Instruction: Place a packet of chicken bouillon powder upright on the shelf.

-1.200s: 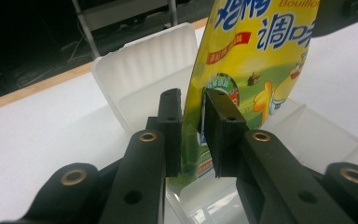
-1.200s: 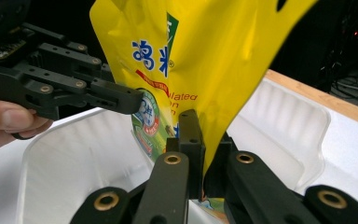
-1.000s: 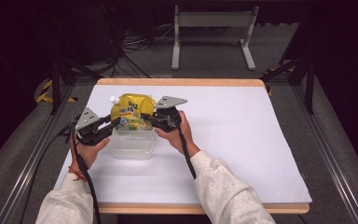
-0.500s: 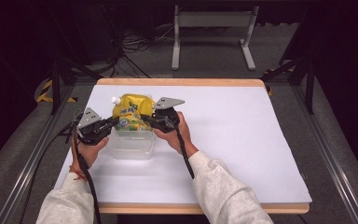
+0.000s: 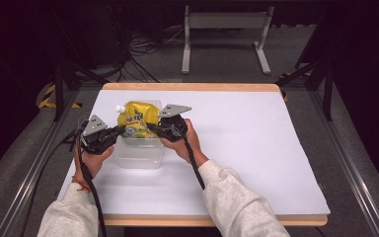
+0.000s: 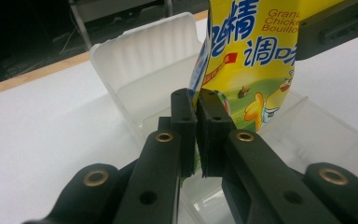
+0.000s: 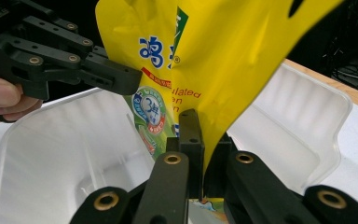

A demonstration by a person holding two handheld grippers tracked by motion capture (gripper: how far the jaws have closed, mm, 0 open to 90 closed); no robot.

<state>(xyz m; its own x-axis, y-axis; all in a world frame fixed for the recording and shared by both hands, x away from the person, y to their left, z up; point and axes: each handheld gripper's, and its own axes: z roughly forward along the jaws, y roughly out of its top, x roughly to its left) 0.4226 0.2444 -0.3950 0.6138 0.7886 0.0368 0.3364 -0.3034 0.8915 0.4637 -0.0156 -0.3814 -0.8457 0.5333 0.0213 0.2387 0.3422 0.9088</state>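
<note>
A yellow bouillon pouch [image 5: 137, 123] is held between both grippers over a clear plastic container [image 5: 139, 153], left of centre in the high view, on a white-covered table [image 5: 256, 148]. The left gripper [image 5: 114, 133] is clamped on one lower edge of the pouch, its jaws pressed together on the film in the left gripper view [image 6: 197, 126]. The right gripper [image 5: 153, 127] is likewise closed on the opposite edge, seen at lower centre of the right gripper view [image 7: 200, 154]. The pouch's white cap [image 5: 120, 107] points toward the upper left of the high view.

The step in hand is judged to be the lowering of the pouch into the container. For the next move, both grips should be kept firm and lowered together so the pouch base clears the container walls [image 7: 307, 121], and release should follow only once it is seated.

Compared with the frame half a second earlier, little is altered: the pouch appears slightly lower and more upright between the grippers, while the container is unmoved.
</note>
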